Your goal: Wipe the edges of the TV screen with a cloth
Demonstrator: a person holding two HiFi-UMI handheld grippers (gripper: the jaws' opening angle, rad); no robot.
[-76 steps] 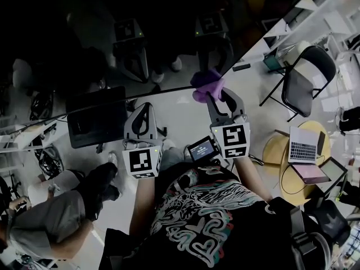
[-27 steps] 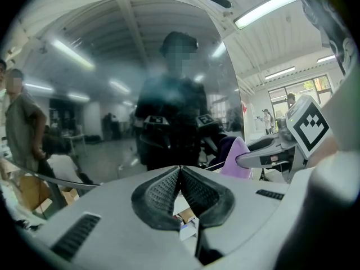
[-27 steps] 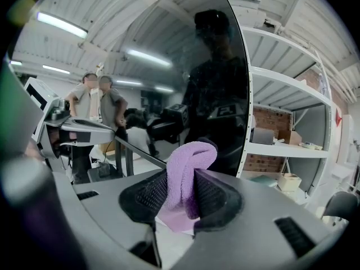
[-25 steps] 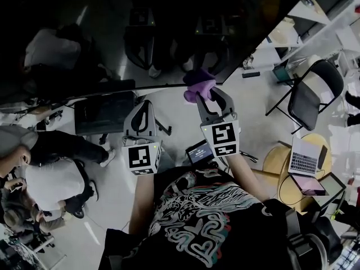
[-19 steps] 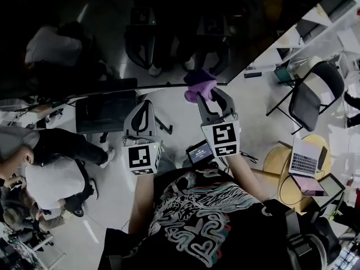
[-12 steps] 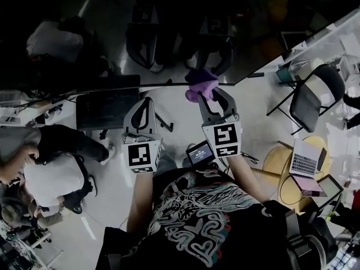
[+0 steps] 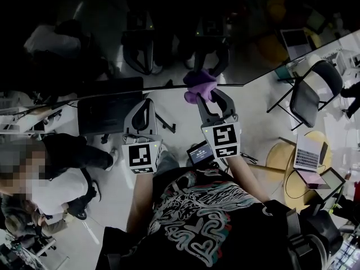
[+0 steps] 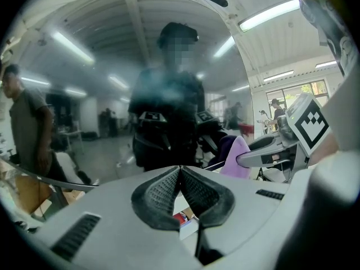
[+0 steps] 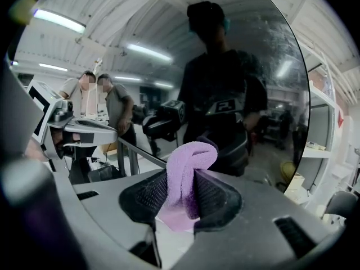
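Observation:
The TV screen [image 7: 169, 21] is a big dark glossy panel across the top of the head view, mirroring the room. Its lower edge runs left to right, just above both grippers. A purple cloth [image 7: 199, 85] is bunched against that edge, left of the screen's lower right corner, with my right gripper [image 7: 203, 96] shut on it. In the right gripper view the cloth [image 9: 188, 170] stands folded between the pads in front of the screen [image 9: 236, 83]. My left gripper [image 7: 144, 103] is shut with nothing in it, just below the edge; its pads [image 8: 163, 193] meet.
A person [image 7: 56, 167] crouches on the floor at the left. A dark flat panel [image 7: 109, 112] lies below the screen's edge. At the right are a folding chair [image 7: 306, 97] and a round table [image 7: 281, 156] with a laptop [image 7: 308, 152].
The right gripper has slid the purple cloth leftward along the screen's lower edge, farther from the lower right corner. The left gripper has stayed put, shut.

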